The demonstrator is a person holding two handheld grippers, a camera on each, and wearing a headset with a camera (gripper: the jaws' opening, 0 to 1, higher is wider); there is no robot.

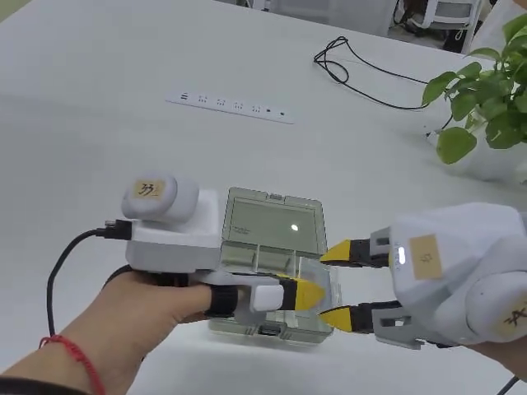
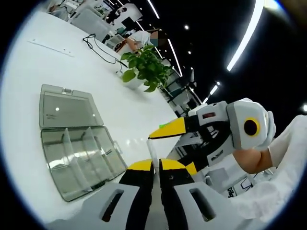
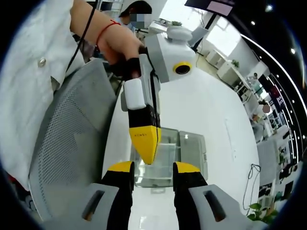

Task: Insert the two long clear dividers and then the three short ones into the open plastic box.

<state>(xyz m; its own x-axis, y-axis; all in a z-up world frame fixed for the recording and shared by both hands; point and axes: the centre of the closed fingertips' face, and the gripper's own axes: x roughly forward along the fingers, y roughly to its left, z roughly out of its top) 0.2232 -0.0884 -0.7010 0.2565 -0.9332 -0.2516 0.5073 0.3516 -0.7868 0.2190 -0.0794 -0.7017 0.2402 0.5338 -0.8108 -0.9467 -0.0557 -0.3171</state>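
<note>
- What is to the left of the box (image 1: 247, 322)?
- A hand (image 1: 156, 304) with a red string on its wrist. It holds the left gripper (image 1: 309, 294), which reaches across the top of the box.
- What are its jaws doing?
- They are pressed together on a clear divider (image 3: 167, 152). The piece is thin and hangs just over the right end of the box. It is hard to tell if it is a long one or a short one.
- And the box itself?
- It sits on the white table (image 1: 99, 99), wide open. Its lid (image 1: 276, 220) lies flat on the far side. The low half is a tray (image 2: 67, 184). Clear walls (image 2: 71, 155) stand up in the tray and split it into small rooms. Two long ones can be seen in the left gripper view. The short ones are too hard to count.
- What is to the right of the box?
- The right gripper (image 1: 336, 285). Its jaws are spread wide and hold nothing. Their yellow tips sit right by the box's right end, one on each side of the left gripper's tip.
- What is past the box?
- A white power strip (image 1: 230, 105) lies well behind it. A black cord (image 1: 354, 74) and a green plant (image 1: 486, 103) are behind it, off to the right.
</note>
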